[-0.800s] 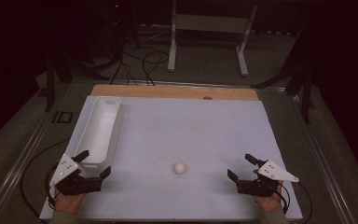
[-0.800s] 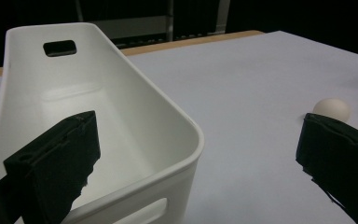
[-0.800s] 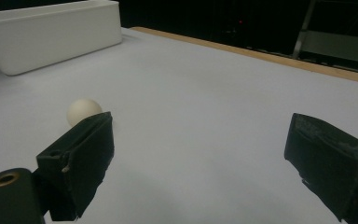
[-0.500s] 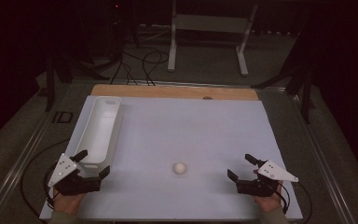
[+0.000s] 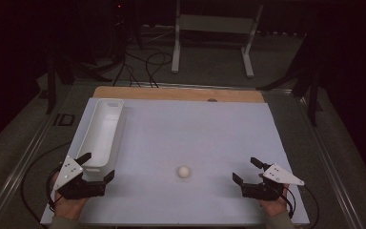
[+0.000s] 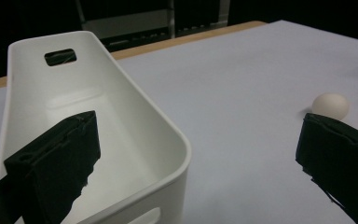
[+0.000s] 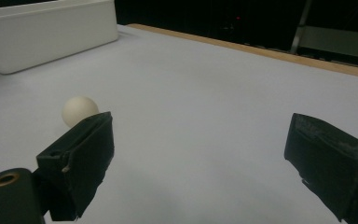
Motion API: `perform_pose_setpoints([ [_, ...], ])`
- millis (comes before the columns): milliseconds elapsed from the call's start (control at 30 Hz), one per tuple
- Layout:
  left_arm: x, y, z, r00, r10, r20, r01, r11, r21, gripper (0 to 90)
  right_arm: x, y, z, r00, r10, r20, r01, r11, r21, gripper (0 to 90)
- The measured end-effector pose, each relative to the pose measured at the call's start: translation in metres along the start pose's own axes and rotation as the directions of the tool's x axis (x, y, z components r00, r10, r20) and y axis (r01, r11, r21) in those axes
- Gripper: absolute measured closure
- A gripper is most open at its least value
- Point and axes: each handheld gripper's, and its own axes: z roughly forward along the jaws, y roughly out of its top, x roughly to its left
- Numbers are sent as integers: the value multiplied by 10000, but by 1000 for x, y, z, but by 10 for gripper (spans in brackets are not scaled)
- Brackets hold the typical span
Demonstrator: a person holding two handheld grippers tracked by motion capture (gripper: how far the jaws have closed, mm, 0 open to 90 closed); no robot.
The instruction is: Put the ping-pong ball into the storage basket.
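A small white ball (image 5: 184, 171) lies on the white table sheet (image 5: 195, 129) near the front middle; it also appears as the ball (image 6: 330, 106) and the ball (image 7: 79, 111) in the gripper views. A long white bin (image 5: 102, 131) stands along the left side, its near end (image 6: 121, 154) right in front of my left gripper. My left gripper (image 5: 97, 168) is open at the front left, straddling the bin's near corner with nothing held. My right gripper (image 5: 247, 171) is open at the front right, empty, with the ball off to its left.
A wooden table edge (image 5: 181, 93) runs along the back of the sheet. Beyond it stand a metal frame (image 5: 212, 33) and cables (image 5: 143, 62) on the dark floor. The sheet's middle and right lie bare.
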Motion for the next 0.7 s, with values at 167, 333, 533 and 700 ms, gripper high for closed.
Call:
perform_pose_setpoints([
  [167, -4, 8, 2, 10000, 44, 74, -45, 10000, 41, 1, 0, 0, 0, 10000, -14, 25, 14, 10000, -15, 79],
  [333, -11, 13, 10, 9993, 174, 340, -182, 9996, 237, 1, -1, 0, 0, 10000, 7, 22, -7, 10000, 23, 79],
  [533, -22, 19, 23, 9970, 323, 706, -346, 9989, 315, 1, -1, 0, -1, 10000, 35, 47, -35, 10000, 22, 79],
  [700, -27, 23, 30, 9964, 361, 761, -396, 9982, 444, 1, -2, 0, -1, 10000, 33, 84, -34, 10000, 25, 79],
])
